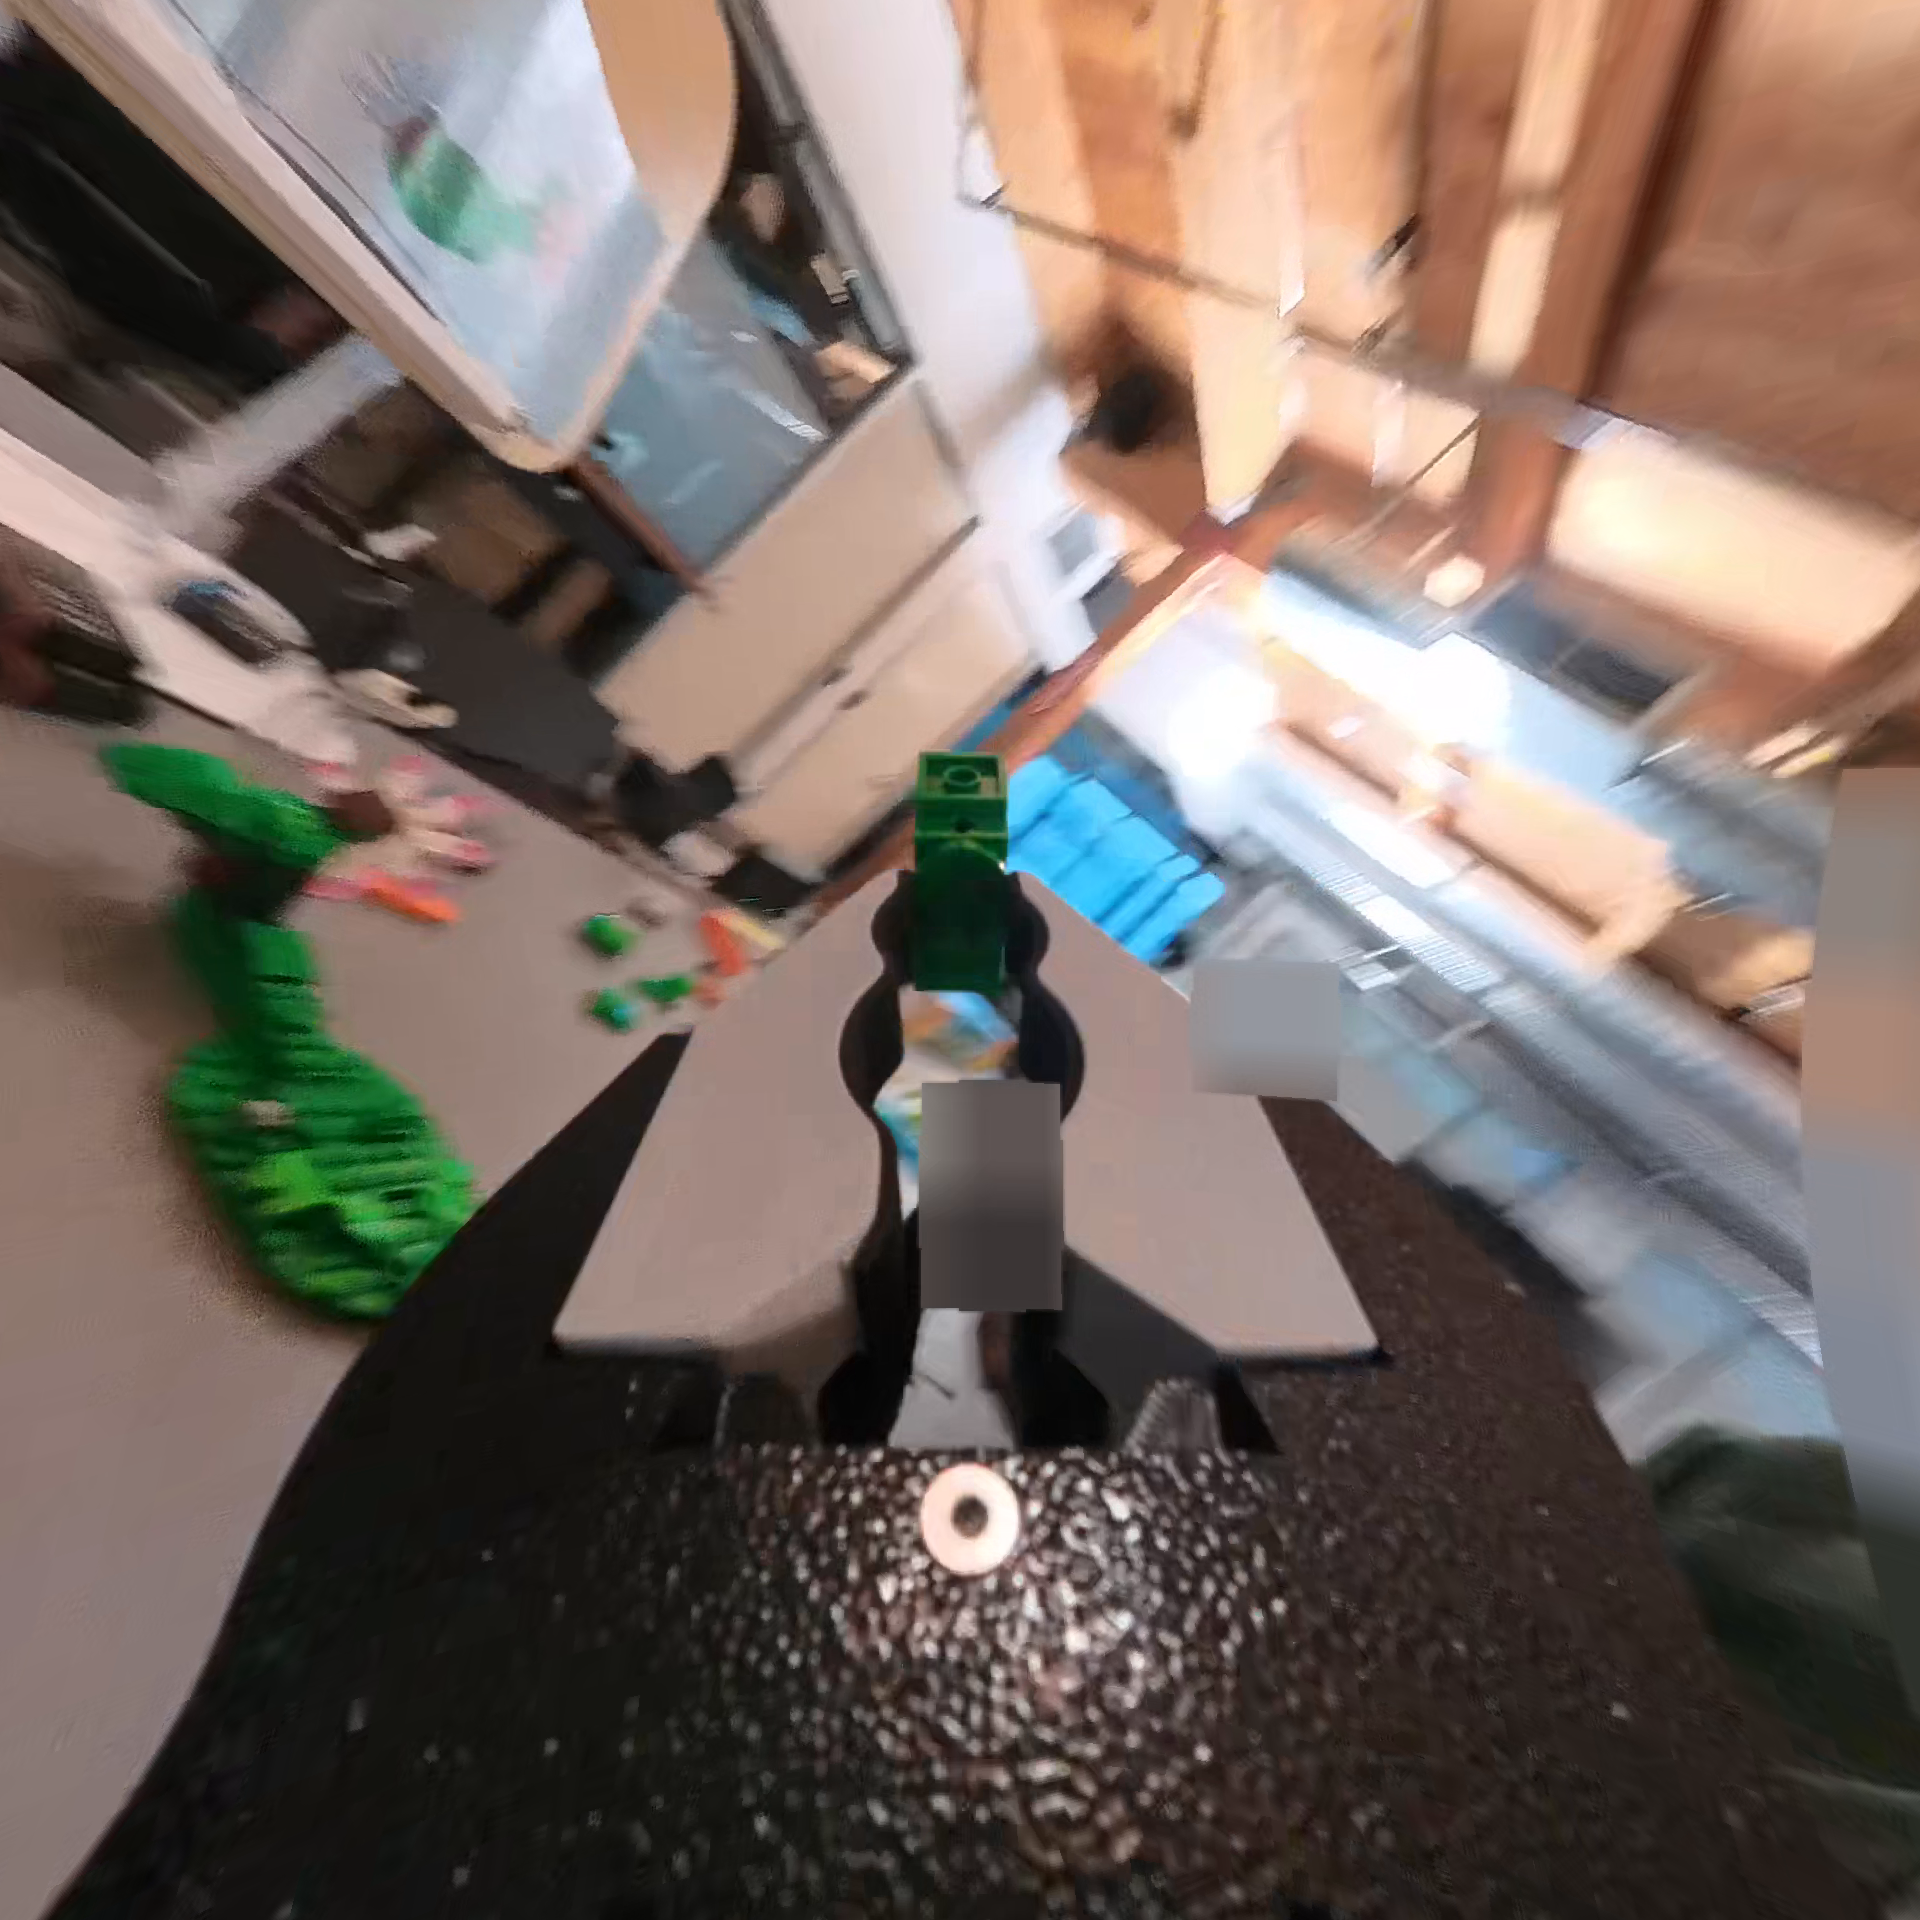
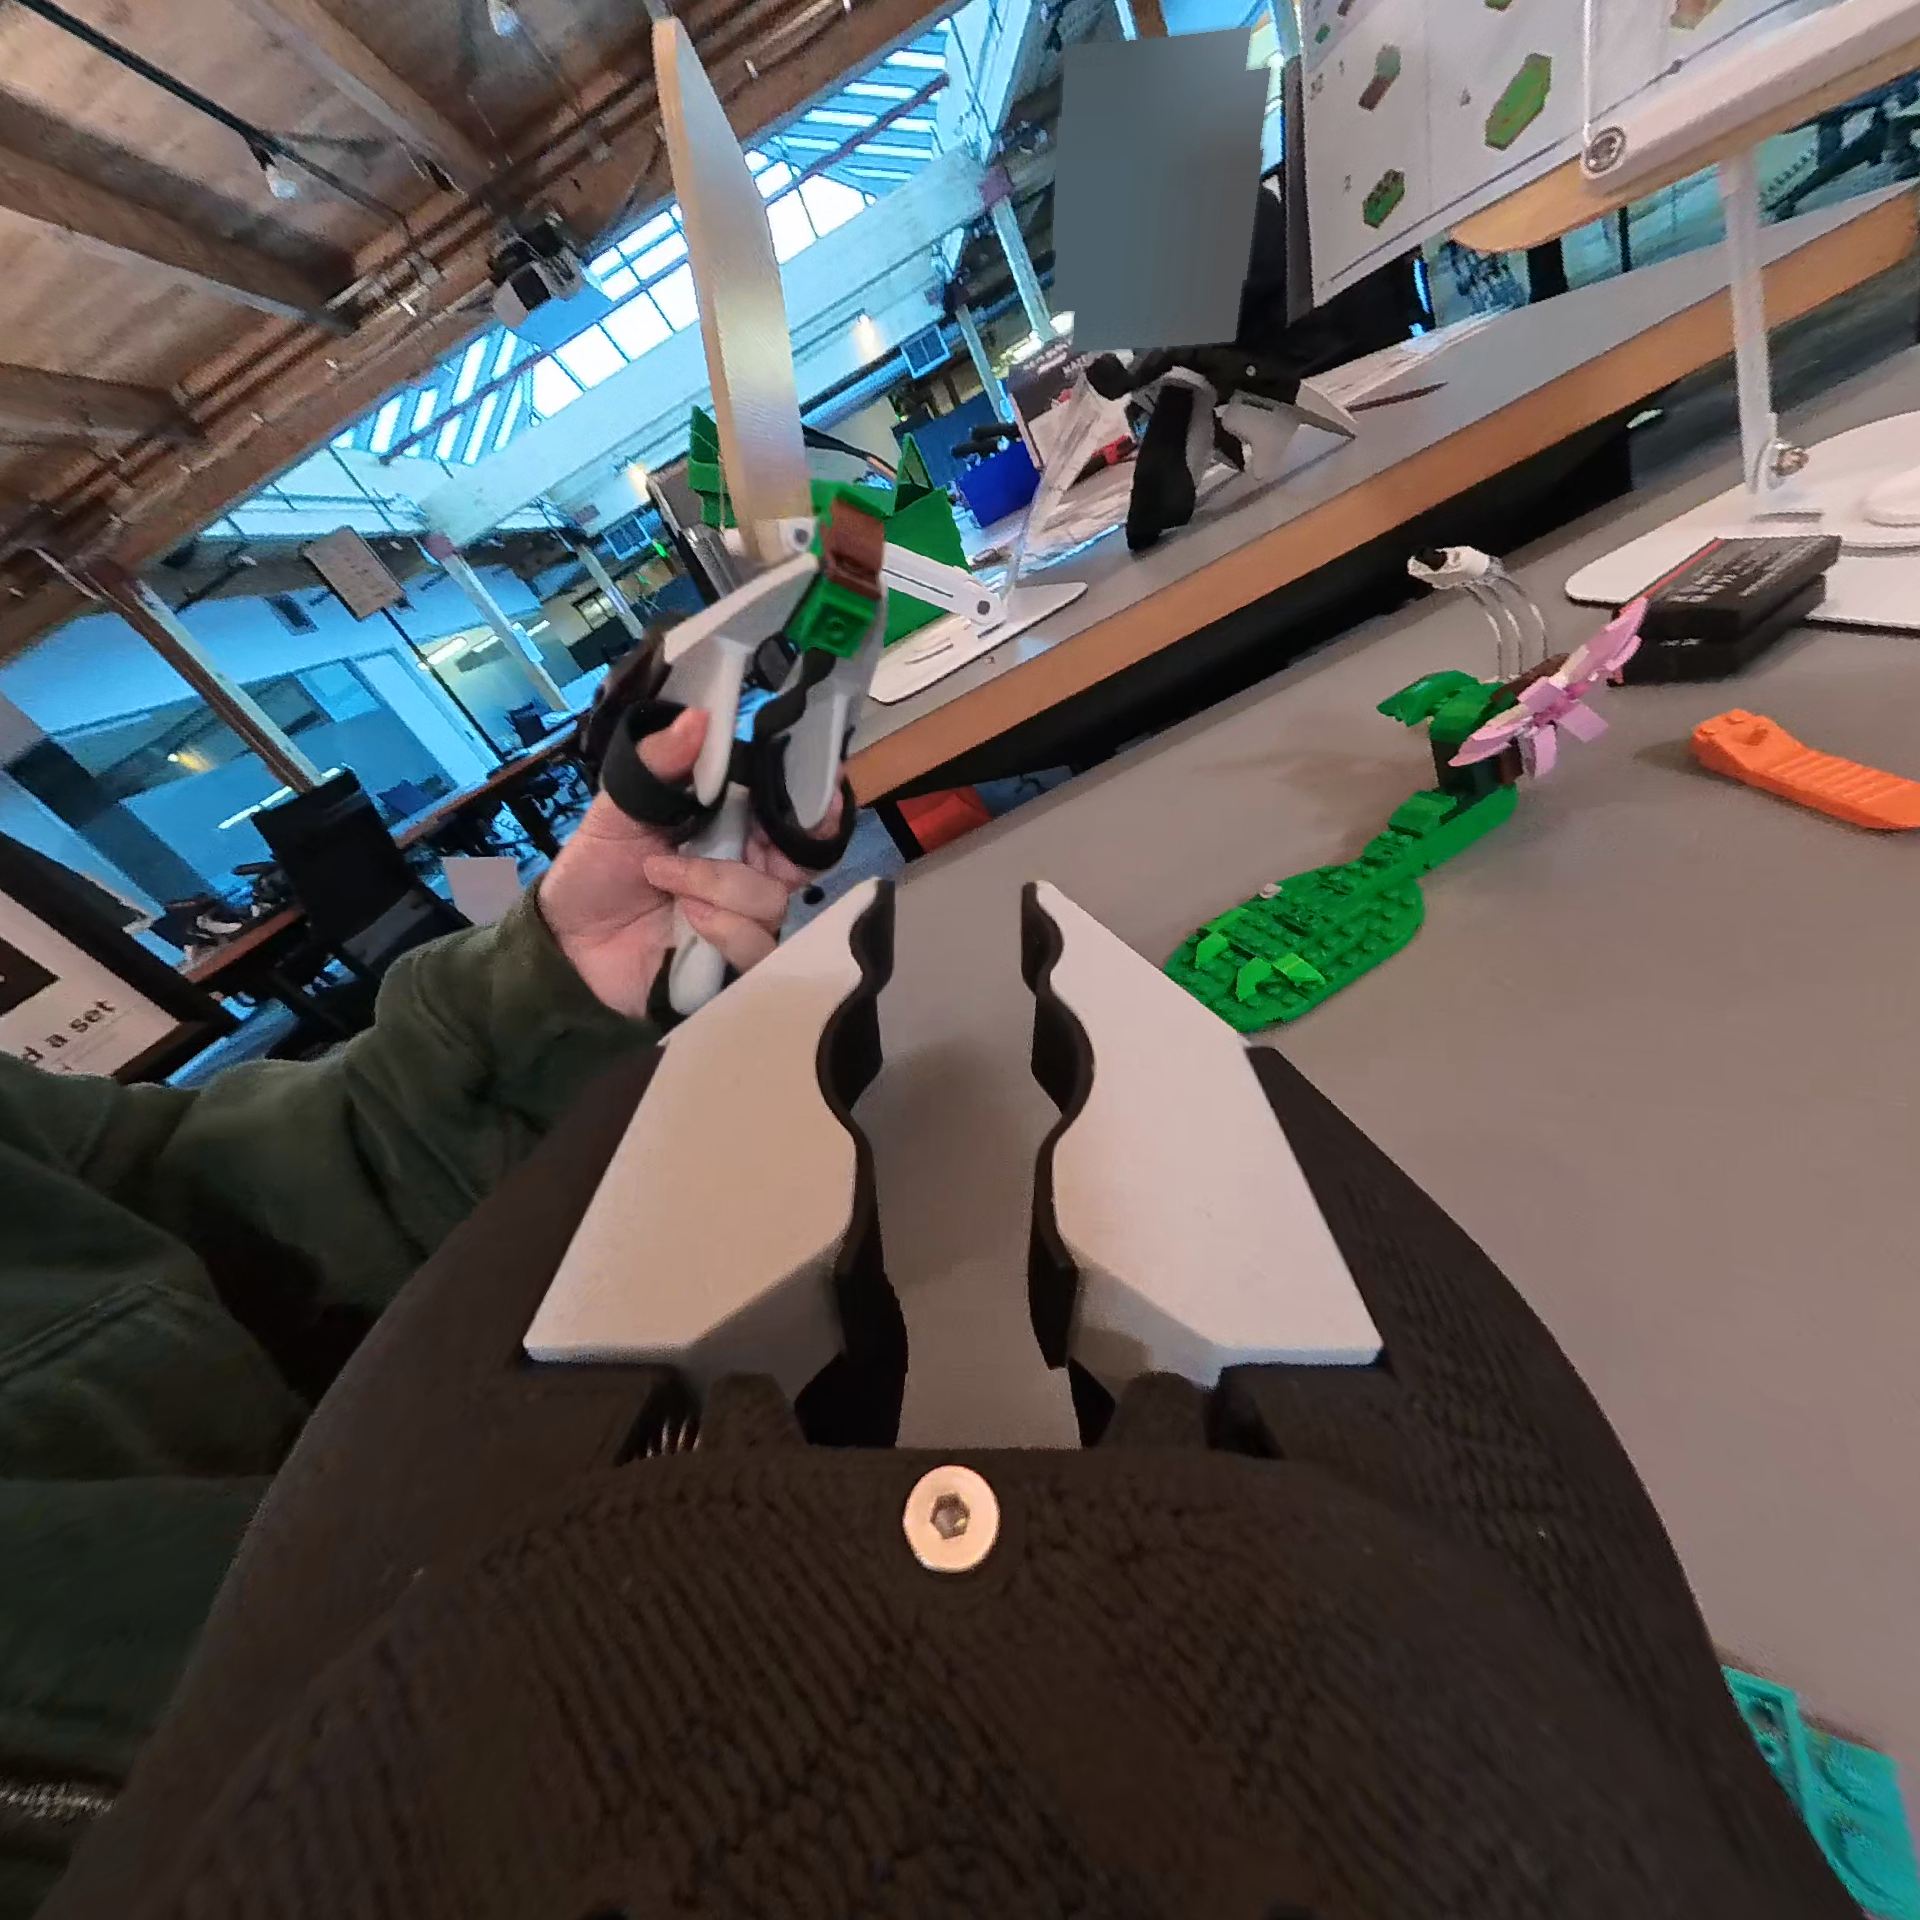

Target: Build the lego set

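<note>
My left gripper (image 1: 958,914) is shut on a small green brick piece (image 1: 960,873), held up in the air away from the table; the view is blurred. In the right wrist view the left gripper (image 2: 821,634) shows at upper left in a person's hand, holding the green piece (image 2: 836,623) with a brown part (image 2: 854,540) on its end. My right gripper (image 2: 956,914) is open and empty, above the grey table (image 2: 1558,1195). The green lego base with stem and pink flower (image 2: 1320,925) lies on the table to the right; it also shows in the left wrist view (image 1: 301,1122).
An orange brick separator (image 2: 1808,774) lies at the right. Loose small bricks (image 1: 634,982) lie on the table. A stand with the instruction sheet (image 2: 1455,114) rises at upper right. A teal piece (image 2: 1818,1766) sits at lower right. A green sleeve (image 2: 260,1143) is at left.
</note>
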Demonstrator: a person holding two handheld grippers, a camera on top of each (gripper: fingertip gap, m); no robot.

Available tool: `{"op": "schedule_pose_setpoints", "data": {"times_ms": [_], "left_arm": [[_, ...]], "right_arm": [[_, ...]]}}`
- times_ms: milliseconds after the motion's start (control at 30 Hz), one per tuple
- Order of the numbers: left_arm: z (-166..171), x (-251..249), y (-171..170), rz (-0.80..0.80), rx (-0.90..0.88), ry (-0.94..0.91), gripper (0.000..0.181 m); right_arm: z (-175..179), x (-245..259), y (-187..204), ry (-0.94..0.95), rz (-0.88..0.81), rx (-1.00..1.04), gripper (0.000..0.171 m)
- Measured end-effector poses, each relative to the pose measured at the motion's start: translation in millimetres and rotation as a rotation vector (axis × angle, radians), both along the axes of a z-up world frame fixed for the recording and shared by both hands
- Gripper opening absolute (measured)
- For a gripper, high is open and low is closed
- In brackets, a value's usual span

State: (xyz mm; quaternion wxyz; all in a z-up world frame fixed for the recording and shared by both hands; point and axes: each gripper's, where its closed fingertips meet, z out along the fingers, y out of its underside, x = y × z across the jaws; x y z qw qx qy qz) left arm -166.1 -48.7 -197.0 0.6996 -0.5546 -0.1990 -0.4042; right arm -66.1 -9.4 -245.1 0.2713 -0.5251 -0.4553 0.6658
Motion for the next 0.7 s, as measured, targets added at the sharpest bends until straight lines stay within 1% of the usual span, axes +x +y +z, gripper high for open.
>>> {"op": "schedule_pose_setpoints", "data": {"times_ms": [100, 167, 233, 300, 467, 633, 700], "left_arm": [[-22.7, -7.7, 6.4, 0.16, -0.158, 0.287, 0.013], [-31.1, -8.8, 9.0, 0.212, -0.211, 0.398, 0.013], [-36.9, -11.7, 10.6, 0.259, -0.238, 0.454, 0.013], [-43.8, -15.4, 12.0, 0.302, -0.266, 0.498, 0.014], [-52.7, -14.8, 13.6, 0.355, -0.296, 0.6, 0.013], [-53.9, -14.8, 12.0, 0.371, -0.293, 0.663, 0.014], [-54.2, -16.3, 11.1, 0.368, -0.286, 0.665, 0.013]], "right_arm": [[-3.7, -4.9, 2.5, -0.031, 0.002, 0.013, 0.022], [-5.7, -10.2, 5.2, -0.054, 0.004, 0.031, 0.022], [-10.4, -17.7, 9.3, -0.091, 0.004, 0.07, 0.022], [-25.0, -28.4, 18.0, -0.184, -0.006, 0.145, 0.022], [-77.1, -60.3, 50.5, -0.451, -0.044, 0.463, 0.014], [-112.2, -84.3, 56.3, -0.64, 0.0, 0.549, 0.011], [-117.6, -91.3, 57.0, -0.659, -0.002, 0.553, 0.01]]}}
